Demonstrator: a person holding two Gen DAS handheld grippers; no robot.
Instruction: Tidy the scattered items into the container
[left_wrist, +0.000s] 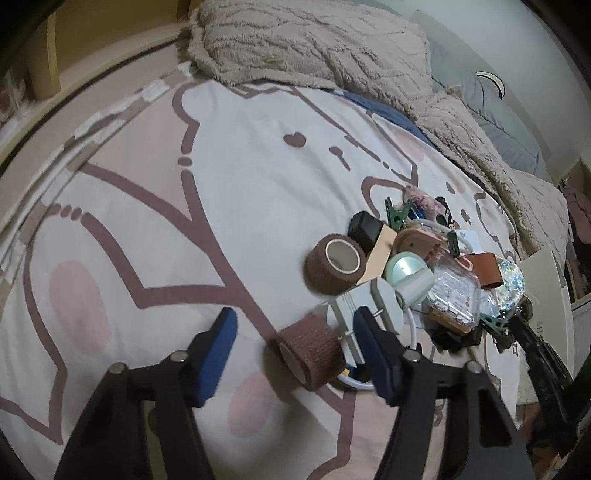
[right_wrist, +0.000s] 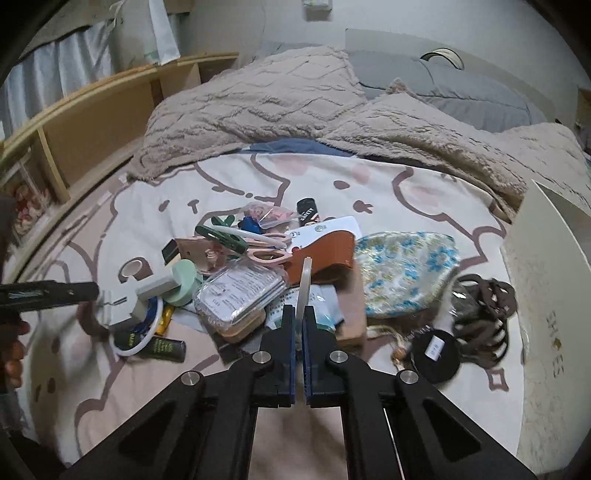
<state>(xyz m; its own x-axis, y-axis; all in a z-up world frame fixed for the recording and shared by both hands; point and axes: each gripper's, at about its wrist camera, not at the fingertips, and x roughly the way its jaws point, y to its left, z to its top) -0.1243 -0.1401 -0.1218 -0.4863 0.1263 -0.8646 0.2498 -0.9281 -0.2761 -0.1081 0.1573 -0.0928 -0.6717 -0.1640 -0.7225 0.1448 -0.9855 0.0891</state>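
Jaws first. Right gripper (right_wrist: 299, 332) is clamped on a thin translucent ring (right_wrist: 305, 284), held edge-on between the blue pads, its top sticking up past the fingertips. My read: lift straight clear of the pile before swinging right, since the ring sits over the clear plastic case (right_wrist: 240, 295) and the orange leather piece (right_wrist: 321, 258) and could snag. Keep the pinch firm; a thin edge like that may pivot or slip.

Left gripper (left_wrist: 295, 350) stands part open, nothing gripped. Brown bandage roll (left_wrist: 310, 349) lies on its side between the pads, close to the right-hand pad and well off the left-hand one. Pads don't press it yet. I'd centre it before closing, or the near pad will shove it against the grey block (left_wrist: 365, 310) just behind.

Farther out: second brown roll (left_wrist: 336, 264), green clip (left_wrist: 397, 216), floral pouch (right_wrist: 406, 273), dark hair ties (right_wrist: 484, 306).

Container, as I judge it, is the white box (right_wrist: 546, 288) at the right edge, well apart from both grippers. Its inside isn't visible.
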